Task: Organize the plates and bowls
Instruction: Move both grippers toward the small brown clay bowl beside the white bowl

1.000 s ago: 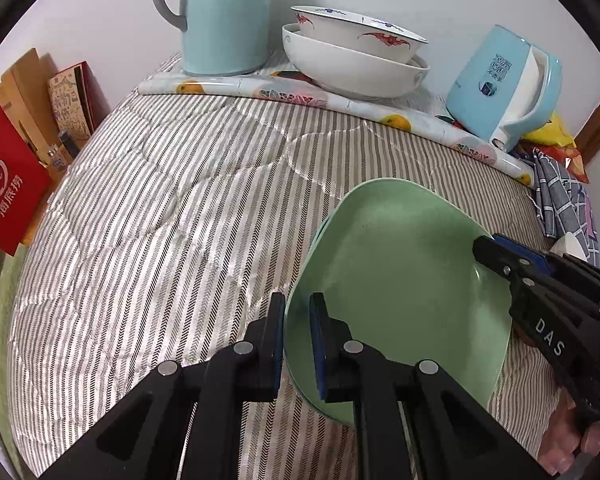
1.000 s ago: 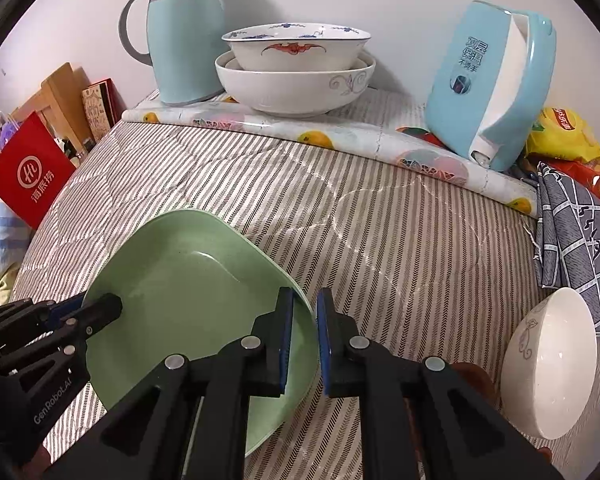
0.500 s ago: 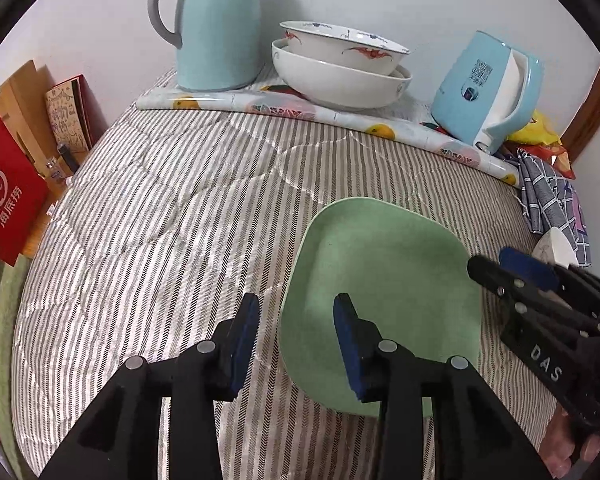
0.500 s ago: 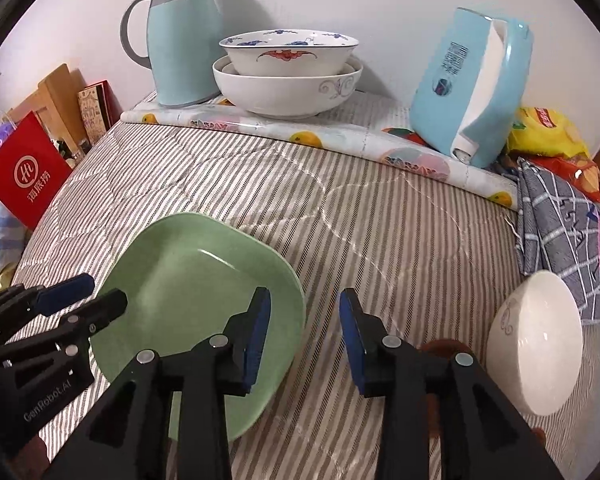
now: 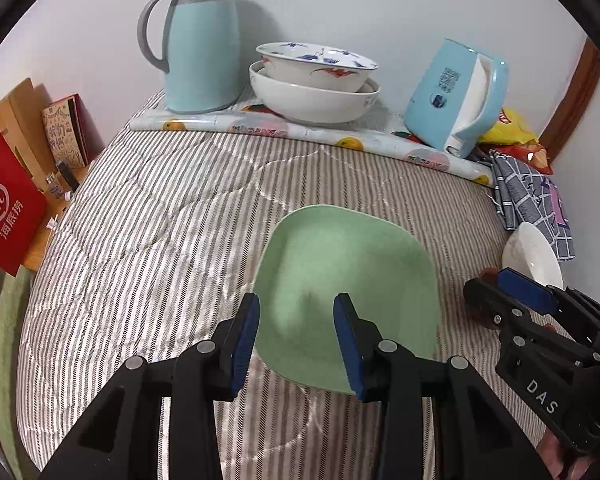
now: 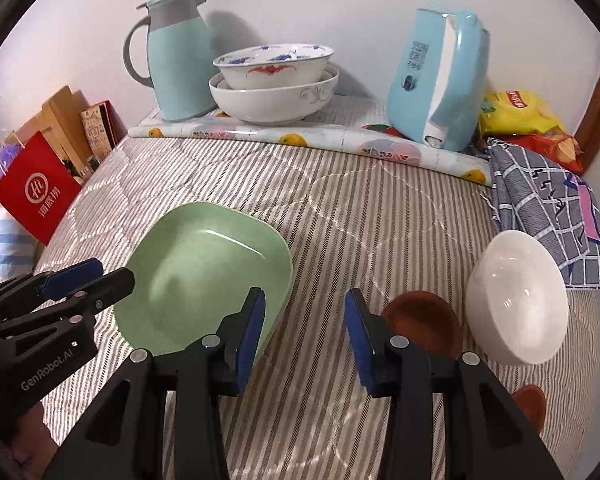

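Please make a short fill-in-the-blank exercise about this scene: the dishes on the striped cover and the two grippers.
1. The square plate lying on the striped cover is ____ in colour.
2. Both the left gripper and the right gripper are ____, holding nothing.
3. The painted bowl sits ____ the larger white bowl near the wall.
4. The small white bowl beside the brown dish lies ____, its bottom facing up.

Missing words: green; open; inside; upside down
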